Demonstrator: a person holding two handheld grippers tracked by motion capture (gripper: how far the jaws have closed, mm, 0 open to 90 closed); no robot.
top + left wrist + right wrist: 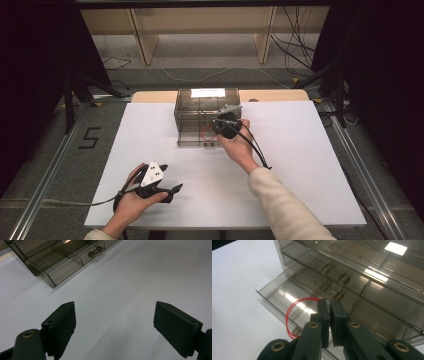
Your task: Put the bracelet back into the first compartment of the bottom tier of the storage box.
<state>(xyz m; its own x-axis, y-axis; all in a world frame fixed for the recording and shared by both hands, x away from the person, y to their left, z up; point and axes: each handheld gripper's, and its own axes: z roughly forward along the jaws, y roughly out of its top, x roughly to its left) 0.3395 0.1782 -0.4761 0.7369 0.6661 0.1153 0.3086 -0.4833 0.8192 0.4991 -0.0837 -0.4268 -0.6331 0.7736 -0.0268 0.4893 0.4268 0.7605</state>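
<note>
The right gripper [329, 305] has its fingers clamped together on a thin red loop [291, 315], a rubber band or wire, hanging over the open bottom drawer [277, 297] of the smoky plastic organiser [207, 116] at twelve o'clock on the worktop [310, 165]. It looks light, limp and springy, so a pinch on the strand suits it. The left gripper [167, 192] rests at seven o'clock, fingers apart.

High view overhead; both tool views low, close, sharing the drawer box [207, 117].

the white desk [300, 150] is brightly lit from above; glare is seen on the drawer box [207, 92]; surroundings are left dark.
</note>
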